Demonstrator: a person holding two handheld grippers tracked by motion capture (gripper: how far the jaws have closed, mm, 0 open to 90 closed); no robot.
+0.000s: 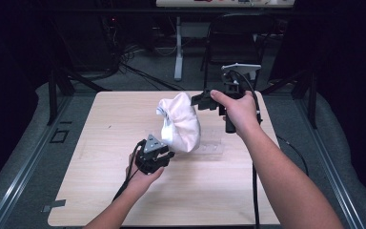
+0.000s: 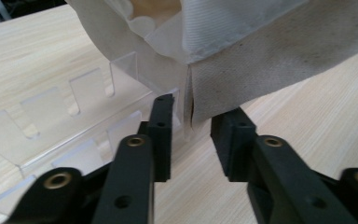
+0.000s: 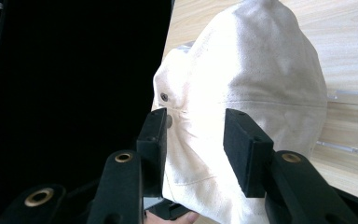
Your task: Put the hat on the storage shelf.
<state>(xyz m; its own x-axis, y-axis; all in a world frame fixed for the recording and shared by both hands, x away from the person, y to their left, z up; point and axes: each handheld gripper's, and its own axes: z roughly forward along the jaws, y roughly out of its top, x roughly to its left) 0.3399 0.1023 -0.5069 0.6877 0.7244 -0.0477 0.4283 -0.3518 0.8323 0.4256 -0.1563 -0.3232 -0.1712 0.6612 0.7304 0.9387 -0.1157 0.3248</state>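
- My left gripper point(image 1: 170, 155) sits low at the near edge of the white canvas hat point(image 1: 181, 125), near the middle of the wooden table point(image 1: 105, 143).
- In the left gripper view its jaws stand apart, with the hat's folded hem point(image 2: 200, 100) hanging in the gap between them; I cannot tell whether either pad touches the cloth.
- My right gripper point(image 1: 196, 100) is raised at the hat's far upper side. In the right gripper view its jaws are spread wide around the crown point(image 3: 242, 93), clamped on nothing.
- The hat stands up tall over a clear acrylic rack point(image 2: 51, 121), whose slotted tabs show beside it; the cloth covers the rack's far part.
- A small metal eyelet point(image 3: 164, 97) shows on the crown just above my right gripper's left jaw.
- From above, my right hand point(image 1: 238, 112) hides most of that gripper's body.
- The hat's inside is shadowed and hard to make out.
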